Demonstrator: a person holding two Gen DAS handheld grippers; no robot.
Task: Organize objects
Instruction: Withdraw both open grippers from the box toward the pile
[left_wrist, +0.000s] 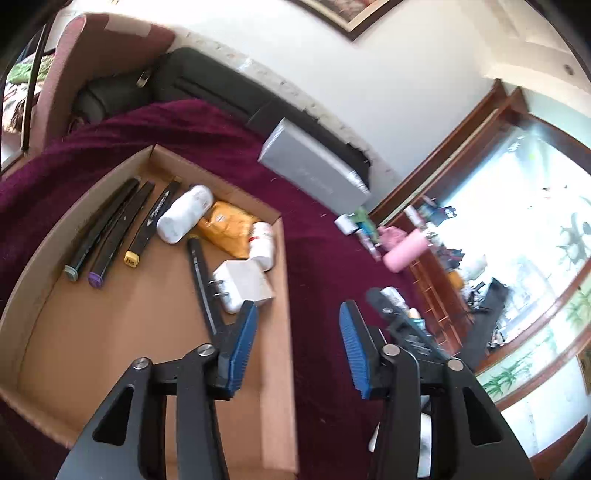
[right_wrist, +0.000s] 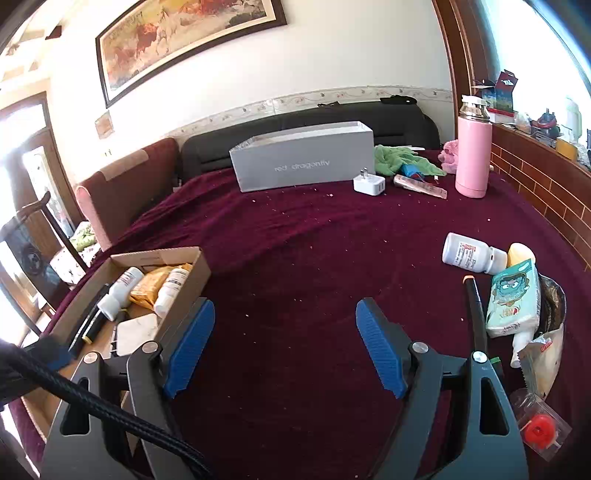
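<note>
A shallow cardboard box (left_wrist: 110, 325) lies on the maroon bedspread (left_wrist: 325, 266). It holds three black markers (left_wrist: 107, 229), a fourth black marker (left_wrist: 201, 280), two white bottles (left_wrist: 184, 214), a yellow packet (left_wrist: 225, 229) and a white charger (left_wrist: 245, 286). My left gripper (left_wrist: 298, 317) is open and empty, above the box's right wall. My right gripper (right_wrist: 285, 314) is open and empty over bare bedspread. To its right lie a white bottle (right_wrist: 471, 253), a black marker (right_wrist: 476, 314), a tissue pack (right_wrist: 513, 304) and a packet with a red part (right_wrist: 539, 430). The box also shows at the left of the right wrist view (right_wrist: 192, 271).
A grey box (right_wrist: 303, 160) stands at the far side of the bed, with a white plug adapter (right_wrist: 368, 184), a green cloth (right_wrist: 402, 158) and a pink flask (right_wrist: 472, 155) to its right. A brick ledge (right_wrist: 535, 184) runs along the right. A black headboard (right_wrist: 314, 118) is behind.
</note>
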